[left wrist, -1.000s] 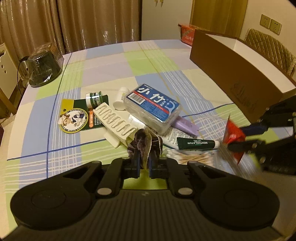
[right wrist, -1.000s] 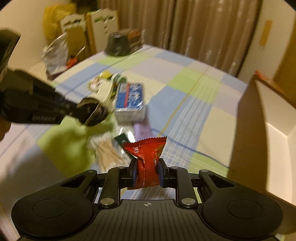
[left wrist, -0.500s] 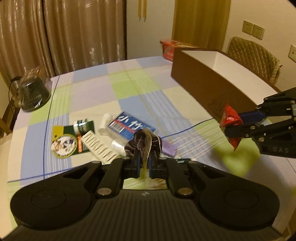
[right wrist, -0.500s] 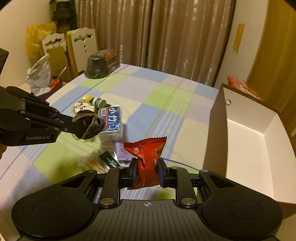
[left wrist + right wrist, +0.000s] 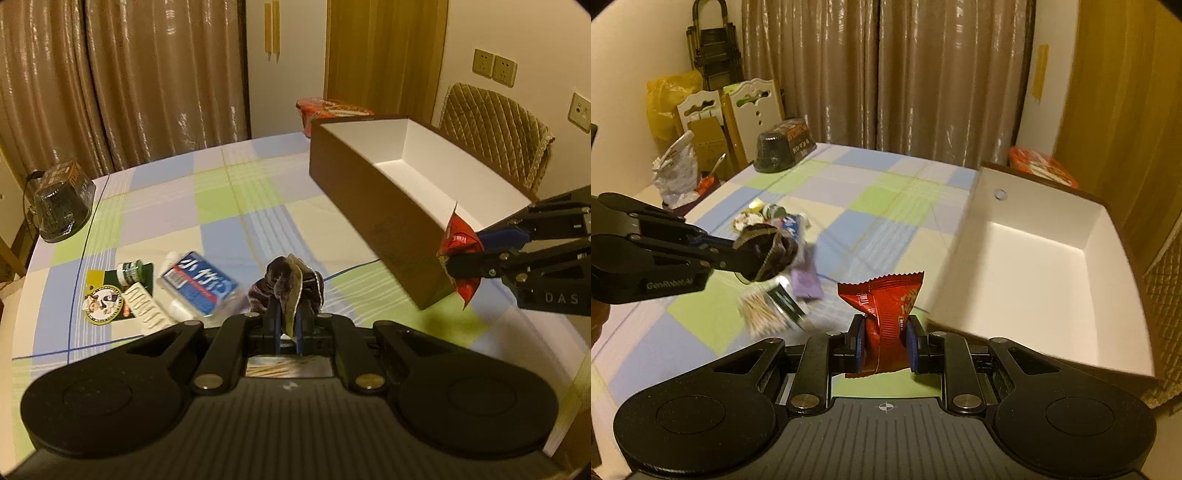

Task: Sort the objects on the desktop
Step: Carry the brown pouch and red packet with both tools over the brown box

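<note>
My left gripper (image 5: 287, 325) is shut on a dark velvet scrunchie (image 5: 286, 286) and holds it above the table; it also shows in the right wrist view (image 5: 764, 251). My right gripper (image 5: 885, 341) is shut on a red snack packet (image 5: 886, 306), held by the near corner of the open brown box (image 5: 1027, 273) with a white inside. In the left wrist view the packet (image 5: 458, 251) hangs at that box's (image 5: 376, 206) near end.
On the checked tablecloth (image 5: 229, 192) lie a blue-labelled clear case (image 5: 199, 282), a white comb-like piece (image 5: 146, 308), a green card with a small bottle (image 5: 129, 271), cotton swabs (image 5: 759, 314) and a purple item (image 5: 805, 282). A dark bowl (image 5: 61, 206) stands far left. A chair (image 5: 495, 133) is behind the box.
Both grippers have risen and moved toward the box with their loads. The box's white inside now shows more fully in both views.
</note>
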`<state>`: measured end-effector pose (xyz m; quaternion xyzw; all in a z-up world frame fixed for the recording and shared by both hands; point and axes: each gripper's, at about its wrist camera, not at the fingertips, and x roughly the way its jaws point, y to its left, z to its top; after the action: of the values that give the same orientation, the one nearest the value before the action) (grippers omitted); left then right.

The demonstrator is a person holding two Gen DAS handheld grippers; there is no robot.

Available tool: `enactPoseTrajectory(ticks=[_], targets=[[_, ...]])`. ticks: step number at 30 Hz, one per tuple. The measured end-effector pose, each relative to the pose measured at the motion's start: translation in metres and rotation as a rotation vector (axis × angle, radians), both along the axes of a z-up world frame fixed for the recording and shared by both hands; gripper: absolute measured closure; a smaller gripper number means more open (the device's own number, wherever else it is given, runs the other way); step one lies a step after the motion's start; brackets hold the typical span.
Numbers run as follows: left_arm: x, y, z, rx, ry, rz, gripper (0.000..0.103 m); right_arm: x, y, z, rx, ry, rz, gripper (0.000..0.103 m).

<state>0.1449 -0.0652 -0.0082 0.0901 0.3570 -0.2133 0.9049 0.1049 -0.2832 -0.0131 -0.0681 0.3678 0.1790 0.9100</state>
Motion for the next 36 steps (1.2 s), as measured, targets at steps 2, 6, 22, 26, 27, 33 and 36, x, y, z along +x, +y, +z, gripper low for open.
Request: enactPoseTrajectory(ticks=[2, 6, 22, 26, 27, 33, 36], targets=[[-0.012, -0.02, 0.005, -0.012, 0.002, 0.031, 0.098, -0.005, -0.022, 0.001, 0.001, 0.01, 0.007, 0.082], [-0.033, -0.058, 0.015, -0.032, 0.001, 0.073, 0.098, -0.016, -0.063, -0.002, -0.001, 0.037, 0.017, 0.082], [-0.067, -0.146, 0.031, -0.02, 0.045, -0.073, 0.098, -0.048, -0.149, 0.007, 0.014, 0.056, -0.179, 0.082], [-0.065, -0.154, 0.029, -0.018, 0.04, -0.113, 0.098, -0.048, -0.153, 0.009, 0.012, 0.047, -0.202, 0.082], [-0.064, -0.156, 0.028, -0.017, 0.04, -0.119, 0.098, -0.047, -0.153, 0.01, 0.013, 0.049, -0.204, 0.082], [-0.059, -0.159, 0.027, -0.028, 0.044, -0.141, 0.098, -0.04, -0.153, 0.019, 0.003, 0.016, -0.208, 0.082], [-0.054, -0.162, 0.03, -0.034, 0.034, -0.148, 0.098, -0.032, -0.154, 0.027, 0.002, -0.013, -0.203, 0.082]])
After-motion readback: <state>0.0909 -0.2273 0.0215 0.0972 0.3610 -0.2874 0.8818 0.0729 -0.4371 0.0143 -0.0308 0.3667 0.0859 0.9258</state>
